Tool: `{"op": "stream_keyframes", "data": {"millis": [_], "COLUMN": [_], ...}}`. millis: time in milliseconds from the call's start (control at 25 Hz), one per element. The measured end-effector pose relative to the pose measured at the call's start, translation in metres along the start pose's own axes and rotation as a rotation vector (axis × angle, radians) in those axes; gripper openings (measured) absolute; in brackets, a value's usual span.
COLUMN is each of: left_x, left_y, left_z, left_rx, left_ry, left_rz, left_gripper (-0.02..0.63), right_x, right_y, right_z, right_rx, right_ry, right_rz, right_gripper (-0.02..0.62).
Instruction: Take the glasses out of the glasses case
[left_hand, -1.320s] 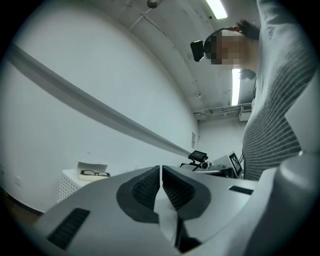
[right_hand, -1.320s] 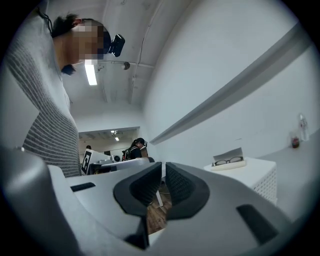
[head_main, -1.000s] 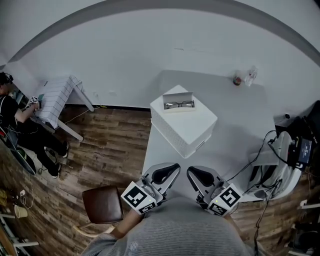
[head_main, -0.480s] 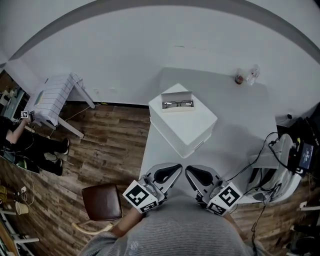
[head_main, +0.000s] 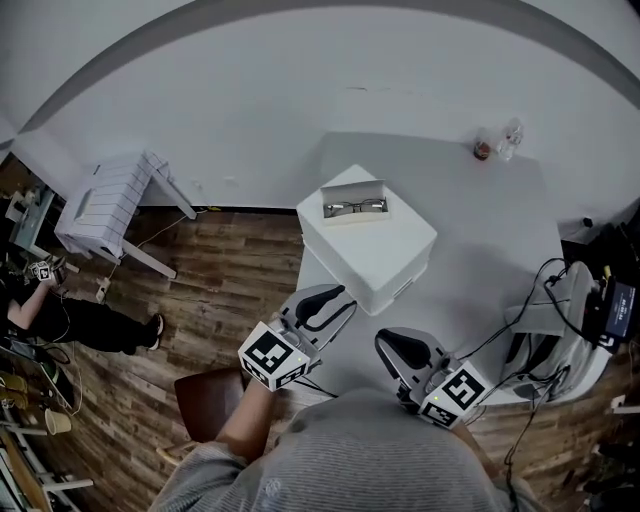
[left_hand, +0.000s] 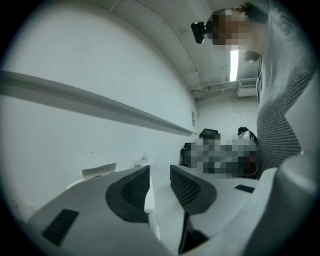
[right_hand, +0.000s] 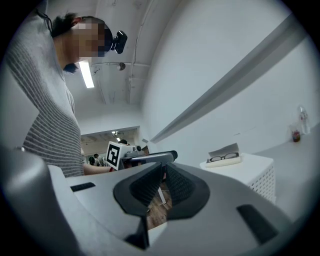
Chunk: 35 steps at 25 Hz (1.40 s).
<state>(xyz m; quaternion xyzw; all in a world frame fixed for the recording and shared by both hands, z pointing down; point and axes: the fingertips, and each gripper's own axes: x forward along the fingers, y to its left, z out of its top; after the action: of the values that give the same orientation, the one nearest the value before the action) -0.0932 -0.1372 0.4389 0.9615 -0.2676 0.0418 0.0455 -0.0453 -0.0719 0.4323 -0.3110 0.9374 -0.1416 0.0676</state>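
On top of the white perforated box (head_main: 385, 255) the glasses case (head_main: 352, 192) lies open, its lid standing up on the far side. The glasses (head_main: 356, 208) rest inside it, both lenses facing up and out. Neither gripper touches the case or the glasses. The box stands on the left part of a white table (head_main: 480, 230), with one corner pointing toward the near edge.

The left gripper (head_main: 340, 300) hovers just beyond the table's near-left edge, angled toward the box but well short of it. Its jaws have just been opening and now stand apart with a clear gap between the ribbed pads (left_hand: 134, 186); nothing is between them, only the pale table surface beyond. The right gripper (head_main: 390, 345) is over the near part of the table, to the right of the left one and nearer the person. Its jaws are pressed together at the tips and hold nothing.

At the table's far right corner stand two small containers (head_main: 497, 145) — one dark, one clear. Off the right edge sits a cluster of equipment with looping cables (head_main: 545, 330). To the left the floor is dark wood planks (head_main: 230, 270). On it a brown stool (head_main: 205, 400) stands near the person, and a white slatted rack (head_main: 105, 200) leans farther off by the wall. Another person (head_main: 70, 320) is at the far left edge.
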Motion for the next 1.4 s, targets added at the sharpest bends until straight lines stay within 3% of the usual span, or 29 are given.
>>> {"op": "stream_keyframes", "data": {"millis": [360,560,1120,1400], "left_x": [0.031,0.05,0.073,0.085], "left_y": [0.05,0.073,0.084,0.099], "left_z": [0.014,0.021,0.03,0.022], "left_rx": [0.243,0.309,0.322,0.335], "left_ry": [0.145,0.195,0.187,0.246], "left_rz": [-0.014,-0.027,-0.012,-0.028], "left_gripper": [0.158,0.172,0.173,0.173], "right_x": [-0.003,-0.006,-0.015,-0.012], "right_y": [0.005,0.007,-0.002,-0.002], "right_z": [-0.004,-0.006,-0.004,-0.004], "right_rx": [0.019,0.025,0.029,0.028], "right_ry": [0.009,0.016,0.018,0.028], "right_rz": [0.041,0.057,0.044,0.062], "right_gripper": [0.017,0.017,0.017,0.017]}}
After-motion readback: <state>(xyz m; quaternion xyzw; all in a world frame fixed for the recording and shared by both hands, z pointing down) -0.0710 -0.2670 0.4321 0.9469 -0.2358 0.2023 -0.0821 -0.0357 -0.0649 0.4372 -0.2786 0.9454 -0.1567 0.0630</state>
